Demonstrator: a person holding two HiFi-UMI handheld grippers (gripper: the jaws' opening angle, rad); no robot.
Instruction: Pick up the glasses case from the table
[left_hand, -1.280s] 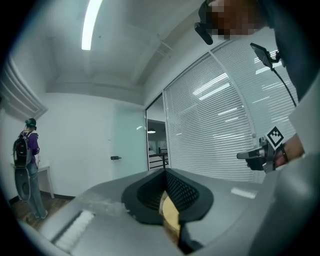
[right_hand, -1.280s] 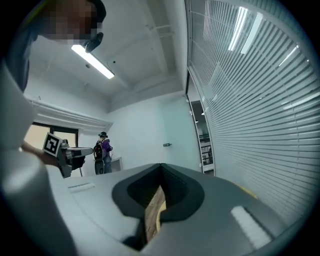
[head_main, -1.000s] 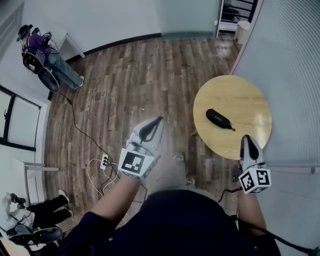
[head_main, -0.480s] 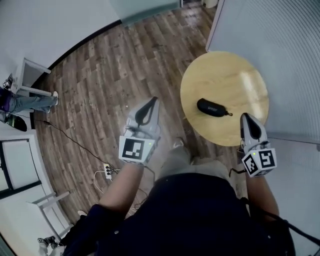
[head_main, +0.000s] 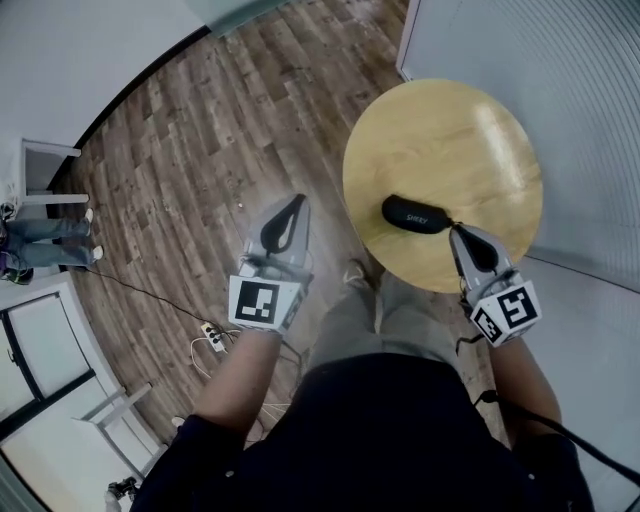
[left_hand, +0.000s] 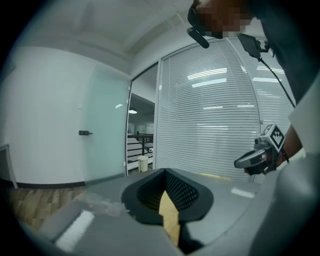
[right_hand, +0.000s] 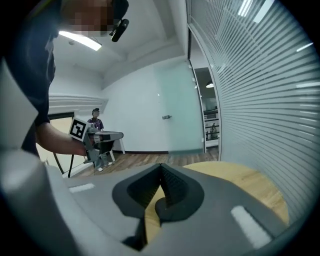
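A black glasses case (head_main: 415, 214) lies on the near half of a round wooden table (head_main: 440, 130). My right gripper (head_main: 456, 232) is shut and empty, its tips just beside the case's right end, over the table's near edge. Whether it touches the case I cannot tell. In the right gripper view the closed jaws point across the table top (right_hand: 245, 182). My left gripper (head_main: 297, 200) hangs over the floor to the left of the table, jaws together, holding nothing. The left gripper view shows the right gripper (left_hand: 256, 159) off to the right.
The table stands against a wall of white blinds (head_main: 560, 90). Dark wood floor (head_main: 200, 150) spreads to the left. A power strip with cables (head_main: 211, 329) lies on the floor near my feet. A person's legs (head_main: 30, 232) show at the far left edge.
Both grippers have come down and forward. The right one has closed in on the case's right end, and the left has drawn nearer the table. The view has shifted over the table.
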